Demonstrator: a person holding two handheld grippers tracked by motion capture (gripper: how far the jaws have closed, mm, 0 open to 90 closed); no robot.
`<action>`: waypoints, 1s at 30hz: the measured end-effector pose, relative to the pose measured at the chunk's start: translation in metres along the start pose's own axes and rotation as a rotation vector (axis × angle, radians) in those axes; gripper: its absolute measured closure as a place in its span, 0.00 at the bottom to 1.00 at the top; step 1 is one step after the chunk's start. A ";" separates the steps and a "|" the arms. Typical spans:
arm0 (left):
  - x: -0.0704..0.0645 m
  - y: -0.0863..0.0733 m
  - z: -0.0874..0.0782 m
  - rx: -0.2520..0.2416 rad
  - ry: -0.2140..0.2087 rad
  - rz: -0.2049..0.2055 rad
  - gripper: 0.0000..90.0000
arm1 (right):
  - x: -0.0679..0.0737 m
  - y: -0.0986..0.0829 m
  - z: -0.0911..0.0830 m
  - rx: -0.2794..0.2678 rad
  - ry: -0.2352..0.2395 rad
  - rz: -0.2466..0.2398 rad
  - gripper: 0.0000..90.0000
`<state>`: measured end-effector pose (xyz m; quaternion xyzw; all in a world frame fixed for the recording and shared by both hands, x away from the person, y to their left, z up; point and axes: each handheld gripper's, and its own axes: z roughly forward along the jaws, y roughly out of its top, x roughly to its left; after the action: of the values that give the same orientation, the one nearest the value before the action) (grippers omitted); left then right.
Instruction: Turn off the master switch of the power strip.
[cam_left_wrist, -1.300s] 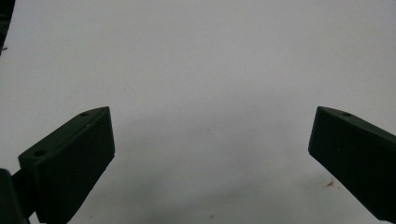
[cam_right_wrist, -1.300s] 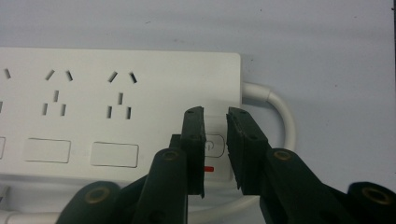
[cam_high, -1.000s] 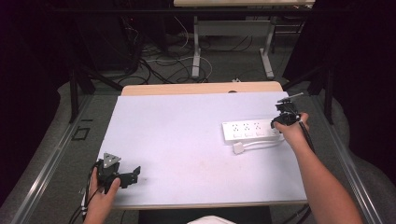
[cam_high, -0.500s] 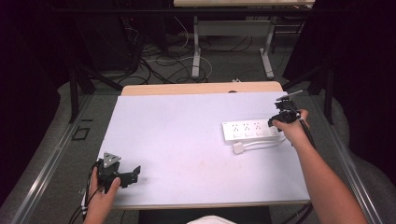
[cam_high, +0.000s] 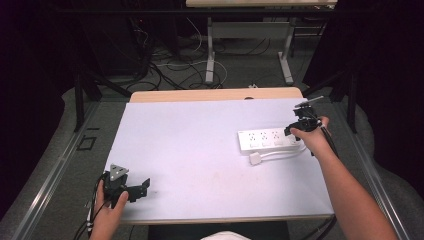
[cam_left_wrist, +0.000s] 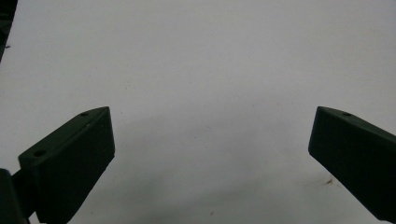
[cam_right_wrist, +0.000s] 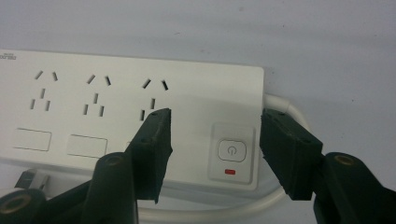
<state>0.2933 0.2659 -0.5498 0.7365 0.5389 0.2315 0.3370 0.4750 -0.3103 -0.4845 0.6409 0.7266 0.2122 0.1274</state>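
The white power strip (cam_high: 270, 140) lay near the right edge of the tabletop (cam_high: 200, 145), its cable looped beside it. The right hand-held gripper (cam_right_wrist: 215, 140) hovered over its switch end — jaws apart, straddling the power button (cam_right_wrist: 232, 150) (a red mark below it). The left hand-held gripper (cam_high: 142, 186) rested at the near-left corner, jaws wide apart.

White power strip (cam_right_wrist: 130, 116) with dark socket slots, a white power button (cam_right_wrist: 232, 150) bearing a grey symbol, and a small red indicator (cam_right_wrist: 229, 172) beneath it; its cable (cam_high: 280, 155) and plug (cam_high: 255, 159) are white. Both the right gripper (cam_right_wrist: 212, 140) and left gripper (cam_left_wrist: 210, 149) are black, the latter topped by a grey plate (cam_high: 118, 172). The table (cam_high: 200, 145) is pale lilac-white with a light wooden far edge (cam_high: 215, 95).
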 end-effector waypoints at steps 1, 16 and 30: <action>0.001 0.000 0.000 -0.004 0.005 0.006 0.01 | 0.000 0.000 0.000 -0.002 -0.005 -0.001 0.48; 0.000 0.000 -0.001 -0.004 -0.001 0.006 0.01 | 0.005 -0.002 -0.010 -0.053 -0.008 -0.037 0.27; 0.000 0.000 -0.002 -0.012 -0.001 -0.009 0.01 | 0.015 -0.012 -0.022 -0.080 -0.013 -0.090 0.06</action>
<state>0.2918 0.2662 -0.5487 0.7322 0.5406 0.2331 0.3425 0.4523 -0.2997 -0.4693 0.6032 0.7448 0.2310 0.1673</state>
